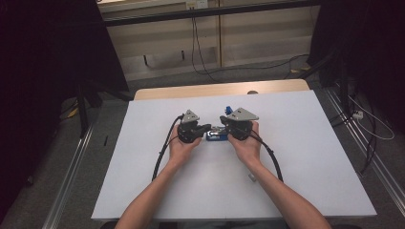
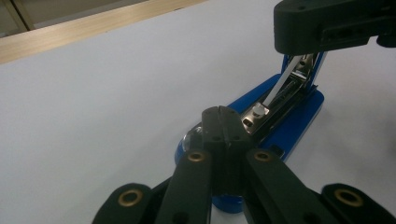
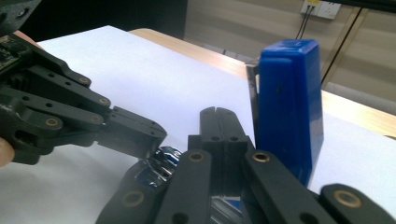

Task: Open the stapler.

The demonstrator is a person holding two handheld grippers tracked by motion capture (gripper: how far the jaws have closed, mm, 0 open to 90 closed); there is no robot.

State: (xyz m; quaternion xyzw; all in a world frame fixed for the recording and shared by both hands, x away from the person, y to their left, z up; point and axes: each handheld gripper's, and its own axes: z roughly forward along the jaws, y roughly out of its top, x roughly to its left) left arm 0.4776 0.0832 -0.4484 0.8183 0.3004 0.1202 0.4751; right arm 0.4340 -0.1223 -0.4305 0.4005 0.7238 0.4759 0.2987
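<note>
A blue stapler [image 1: 216, 135] lies opened in the middle of the white table. Its blue cover [image 3: 289, 102] stands upright and its metal magazine [image 2: 285, 88] slopes up from the blue base [image 2: 299, 126]. My left gripper [image 1: 208, 127] comes in from the left, shut with nothing between its jaws; its tips [image 2: 226, 116] rest at the front end of the stapler. My right gripper [image 1: 223, 124] comes in from the right, also shut with nothing in it; its tips [image 3: 215, 114] sit beside the raised cover, above the magazine. The two grippers point at each other across the stapler.
The white table top [image 1: 296, 152] has free room all around the stapler. A wooden edge [image 1: 215, 89] runs along its far side. Black cables [image 1: 162, 152] trail from both grippers toward the person. Metal rails and loose cables [image 1: 367, 129] lie on the floor to the right.
</note>
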